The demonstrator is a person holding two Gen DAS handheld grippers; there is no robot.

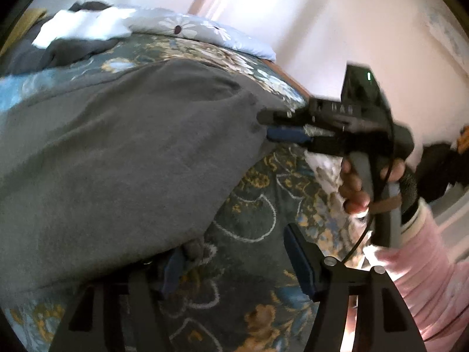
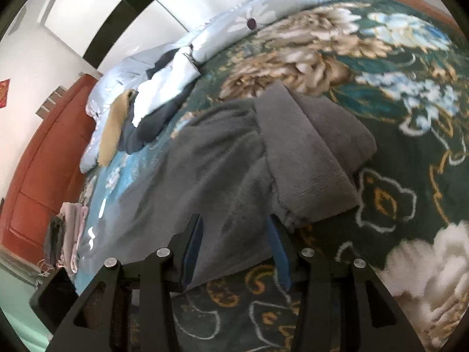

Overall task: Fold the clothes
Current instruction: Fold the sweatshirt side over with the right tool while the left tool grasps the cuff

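The grey garment is matt, fleecy cloth lying on a plush, floral blanket, the quilt behind looks smooth and satiny, and the left tool is matt black plastic with shiny metal pins.

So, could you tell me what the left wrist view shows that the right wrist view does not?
Only the left wrist view shows the right gripper from outside, its fingers at the grey garment's edge, and the person's hand on its handle with a pink sleeve. Only the right wrist view shows the garment's folded ribbed band, the red wooden door and a small stack of clothes at the bed's edge. Both show the grey garment, the floral blanket and the white and dark clothes pile.
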